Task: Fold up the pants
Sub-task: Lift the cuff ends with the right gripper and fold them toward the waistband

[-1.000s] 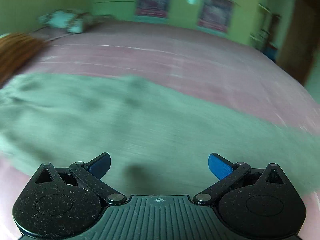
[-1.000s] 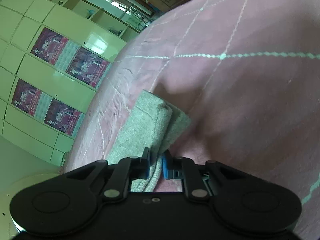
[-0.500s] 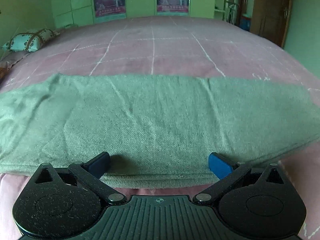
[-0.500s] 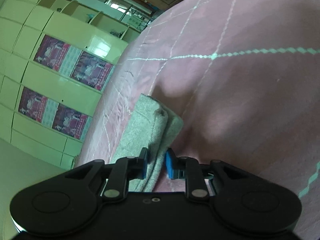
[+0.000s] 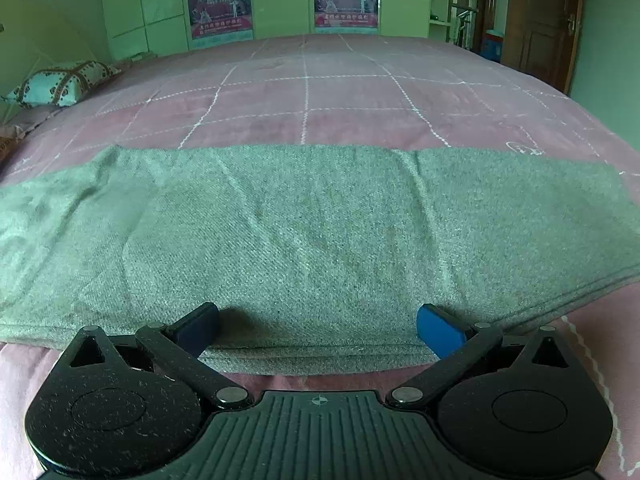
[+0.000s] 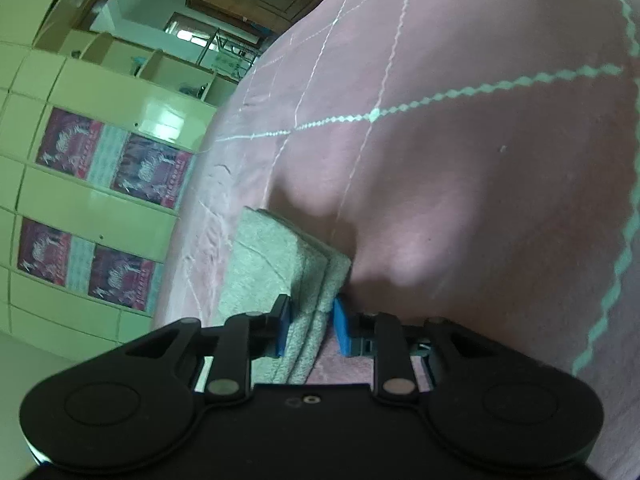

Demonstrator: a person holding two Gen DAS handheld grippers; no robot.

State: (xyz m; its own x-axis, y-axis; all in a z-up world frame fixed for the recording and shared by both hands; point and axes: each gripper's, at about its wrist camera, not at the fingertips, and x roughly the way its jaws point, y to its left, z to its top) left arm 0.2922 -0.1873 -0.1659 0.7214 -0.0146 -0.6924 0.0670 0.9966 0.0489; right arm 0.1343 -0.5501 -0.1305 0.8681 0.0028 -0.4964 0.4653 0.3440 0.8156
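Pink bedding with a grid of pale stitched lines covers a wide bed (image 5: 360, 92), with green cupboard doors carrying posters behind it, a patterned pillow (image 5: 60, 82) at the far left and a brown door (image 5: 540, 20) at the right. One pair of grey-green pants (image 5: 320, 232) lies across the near part of the bed as a long flat band, already doubled over on itself, with stacked edges showing along the near side. The left gripper (image 5: 318, 330) hovers at that near edge with its two blue fingers spread wide and holding nothing, though whether they touch the cloth is hard to tell. The right gripper (image 6: 310, 326), at one end of the pants (image 6: 276, 264), has its fingers closed in on the layered edge, pinching several thicknesses of cloth. The fabric looks like a soft, fairly thick knit: light, limp, not slippery, and likely to sag and slide between layers when lifted from a single point. A good hold is probably at the corners of the stacked edge, catching all the layers together, with the two grippers well apart so the band stays taut while it is carried over. Counted: one pair of pants, two grippers, one pillow; four poster panels show in the right view, two in the left.
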